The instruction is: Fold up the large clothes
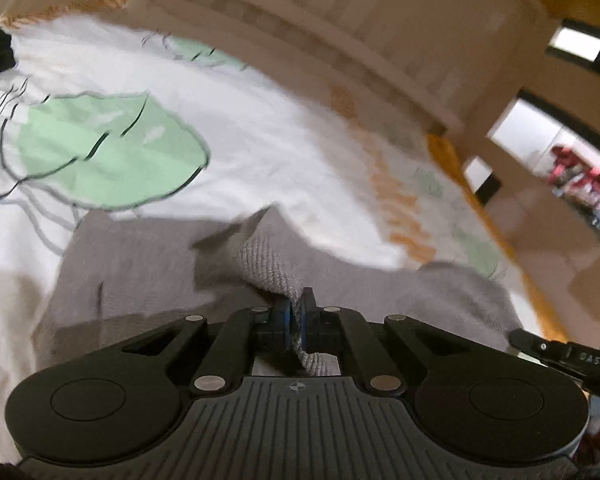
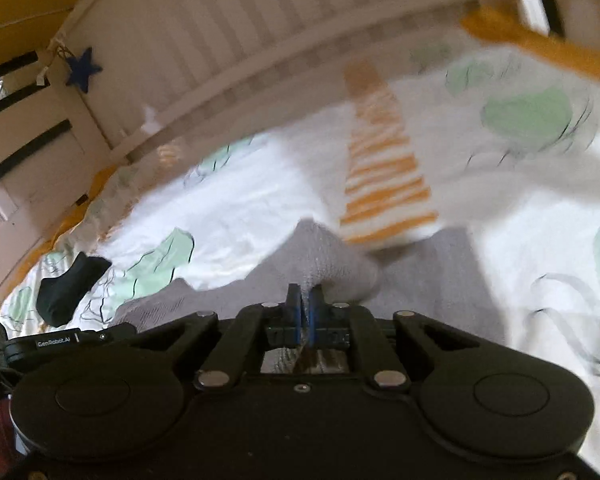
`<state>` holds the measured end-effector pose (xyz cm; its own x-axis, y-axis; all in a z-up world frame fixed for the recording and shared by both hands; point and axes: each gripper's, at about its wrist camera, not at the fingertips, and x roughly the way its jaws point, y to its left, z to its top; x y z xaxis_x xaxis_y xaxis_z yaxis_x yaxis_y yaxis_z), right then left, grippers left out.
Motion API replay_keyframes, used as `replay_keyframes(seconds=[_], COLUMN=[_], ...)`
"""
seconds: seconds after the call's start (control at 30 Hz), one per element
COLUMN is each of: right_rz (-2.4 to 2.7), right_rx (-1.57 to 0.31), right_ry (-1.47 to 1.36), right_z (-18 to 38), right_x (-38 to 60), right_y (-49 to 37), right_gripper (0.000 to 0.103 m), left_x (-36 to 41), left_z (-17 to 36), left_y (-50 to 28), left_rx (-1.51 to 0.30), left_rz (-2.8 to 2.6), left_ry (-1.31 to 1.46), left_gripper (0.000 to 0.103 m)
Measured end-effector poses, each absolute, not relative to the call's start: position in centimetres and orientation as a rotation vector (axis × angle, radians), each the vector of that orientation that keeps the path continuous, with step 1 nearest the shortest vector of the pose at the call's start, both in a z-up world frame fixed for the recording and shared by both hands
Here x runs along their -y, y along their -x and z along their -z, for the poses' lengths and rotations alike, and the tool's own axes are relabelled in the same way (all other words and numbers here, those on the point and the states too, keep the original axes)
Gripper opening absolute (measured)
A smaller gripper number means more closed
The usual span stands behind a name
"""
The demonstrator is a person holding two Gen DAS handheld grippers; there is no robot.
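A grey knitted garment (image 1: 148, 264) lies on a bed with a white cover printed with green leaves. My left gripper (image 1: 296, 312) is shut on a raised fold of the grey garment, which passes between its blue pads. My right gripper (image 2: 305, 304) is shut on another raised part of the same grey garment (image 2: 324, 256). The right gripper's body shows at the right edge of the left wrist view (image 1: 572, 356). The left gripper's body shows at the left edge of the right wrist view (image 2: 60, 344). Both views are blurred.
The bed cover (image 1: 260, 128) has an orange-striped patch (image 2: 384, 176). A white slatted headboard (image 2: 228, 40) runs along the far side. A dark piece of clothing (image 2: 68, 288) lies on the cover to the left. Shelves with red items (image 1: 576, 176) stand at the right.
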<state>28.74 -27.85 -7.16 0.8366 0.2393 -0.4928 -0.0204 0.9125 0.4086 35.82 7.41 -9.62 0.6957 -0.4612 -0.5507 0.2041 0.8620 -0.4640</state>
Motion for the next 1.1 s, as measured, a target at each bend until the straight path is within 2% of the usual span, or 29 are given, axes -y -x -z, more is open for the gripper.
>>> replay_keyframes(seconds=[0.07, 0.1, 0.13, 0.17, 0.2, 0.23, 0.27, 0.3, 0.37, 0.43, 0.5, 0.53, 0.67, 0.8, 0.9, 0.93, 0.97, 1.1], right_rz=[-0.083, -0.046, -0.021, -0.020, -0.027, -0.020, -0.019, -0.024, -0.065, -0.117, -0.183, -0.214, -0.265, -0.203, -0.110, -0.097, -0.082, -0.082], right_rx=[-0.654, -0.705, -0.743, -0.739, -0.717, -0.707, -0.683, -0.649, -0.563, -0.505, -0.479, -0.474, -0.467, -0.557, -0.606, -0.604, -0.616, -0.612], right_ry=[-0.394, -0.396, -0.414, -0.454, -0.484, -0.487, -0.474, -0.452, -0.416, -0.377, -0.328, -0.298, -0.200, -0.207, -0.178, -0.169, -0.171, -0.174], right_z=[8.9, 10.3, 11.5, 12.2, 12.3, 12.0, 11.4, 10.7, 9.0, 7.7, 6.8, 6.5, 6.6, 9.4, 11.7, 12.4, 12.9, 13.1], right_x=[28.3, 28.8, 29.5, 30.3, 30.9, 31.1, 31.1, 30.8, 30.2, 29.0, 27.6, 26.6, 23.8, 24.3, 25.6, 25.9, 26.2, 26.5], right_y=[-29.2, -29.5, -29.7, -29.5, -29.0, -28.8, -28.5, -28.2, -27.8, -28.0, -28.9, -29.6, -32.2, -34.9, -35.7, -35.6, -35.5, -34.9], right_gripper=[0.014, 0.018, 0.015, 0.004, 0.004, 0.007, 0.021, 0.029, 0.032, 0.035, 0.054, 0.057, 0.059, 0.061, 0.060, 0.062, 0.074, 0.075], left_x=[-8.0, -8.3, -8.9, -9.3, -9.5, -9.5, -9.5, -9.2, -8.7, -7.6, -6.1, -5.5, -4.4, -5.1, -6.2, -6.2, -6.1, -5.6], left_z=[11.0, 11.4, 11.8, 11.8, 11.5, 10.9, 10.3, 9.4, 7.8, 6.8, 6.2, 6.0, 6.9, 10.0, 11.7, 11.9, 12.0, 11.7], left_y=[-36.0, -36.1, -35.9, -35.8, -35.6, -35.2, -34.7, -34.1, -33.0, -32.6, -32.8, -33.1, -35.0, -37.2, -37.1, -36.9, -36.6, -36.7], left_rx=[-0.763, -0.774, -0.769, -0.767, -0.765, -0.752, -0.729, -0.692, -0.609, -0.560, -0.541, -0.536, -0.566, -0.675, -0.638, -0.627, -0.617, -0.622], left_rz=[0.340, 0.325, 0.329, 0.333, 0.329, 0.315, 0.299, 0.291, 0.308, 0.338, 0.374, 0.391, 0.396, 0.316, 0.345, 0.349, 0.348, 0.339], left_ry=[0.392, 0.415, 0.450, 0.466, 0.461, 0.436, 0.405, 0.374, 0.318, 0.261, 0.206, 0.191, 0.196, 0.208, 0.216, 0.202, 0.192, 0.163], left_gripper=[0.008, 0.008, 0.008, 0.009, 0.009, 0.011, 0.015, 0.018, 0.031, 0.036, 0.040, 0.044, 0.047, 0.047, 0.047, 0.047, 0.047, 0.048])
